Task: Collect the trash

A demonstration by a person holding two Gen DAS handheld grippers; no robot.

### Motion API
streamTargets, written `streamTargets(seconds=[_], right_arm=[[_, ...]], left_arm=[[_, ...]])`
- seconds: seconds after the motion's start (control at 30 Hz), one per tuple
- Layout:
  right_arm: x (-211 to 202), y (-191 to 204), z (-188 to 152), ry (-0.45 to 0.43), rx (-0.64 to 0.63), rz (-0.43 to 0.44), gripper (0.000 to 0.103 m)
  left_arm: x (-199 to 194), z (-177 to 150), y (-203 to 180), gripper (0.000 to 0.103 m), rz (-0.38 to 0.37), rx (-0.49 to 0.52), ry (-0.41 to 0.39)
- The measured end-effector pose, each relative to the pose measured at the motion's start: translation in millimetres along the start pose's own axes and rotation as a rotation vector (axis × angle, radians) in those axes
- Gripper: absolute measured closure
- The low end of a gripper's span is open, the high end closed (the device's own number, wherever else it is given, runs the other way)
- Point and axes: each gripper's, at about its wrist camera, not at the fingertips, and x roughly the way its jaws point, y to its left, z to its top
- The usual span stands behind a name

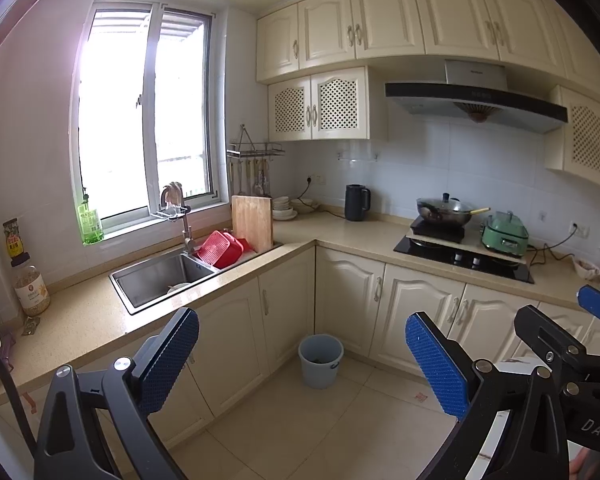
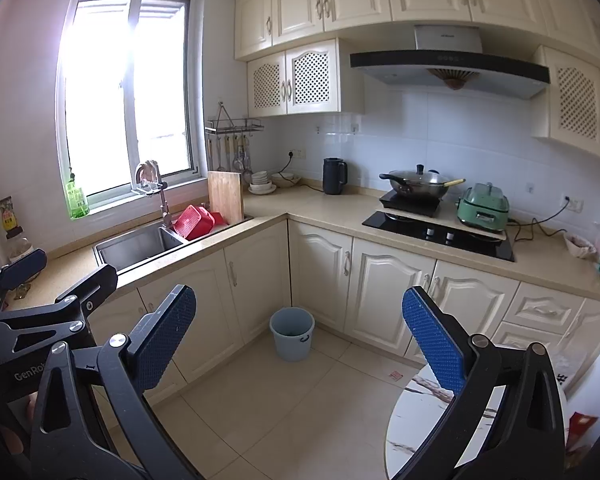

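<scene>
Collection barely begun. Left tongs [image 1: 302,364] and right tongs [image 2: 299,338] both spread wide, empty. Bin [image 1: 321,360] stands on floor at cabinet corner (contents unclear). Red scrap [image 2: 396,375] remains on floor.

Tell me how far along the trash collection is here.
Barely started. The blue bin already holds some dark bits. In hand: nothing, since the left claw and right claw are both open. Left: the small red scrap on the floor.
</scene>
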Motion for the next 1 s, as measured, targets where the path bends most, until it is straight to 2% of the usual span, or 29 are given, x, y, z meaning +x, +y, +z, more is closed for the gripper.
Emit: streamTargets(seconds=[0.37,0.6,1.0], right_arm=[[0,-2,-1,-0.001,0.003,0.000,0.000],[-1,-5,-4,0.004,0.006,-0.001,0.000],[7,-8,0,0.014,0.014,-0.005,0.000]], left_arm=[[8,-5,-5,0.001,-0.005,0.002,0.002],[17,-7,-36,0.001,0.011,-0.010,0.009],[42,-4,-50,0.001,0.010,-0.013,0.021]])
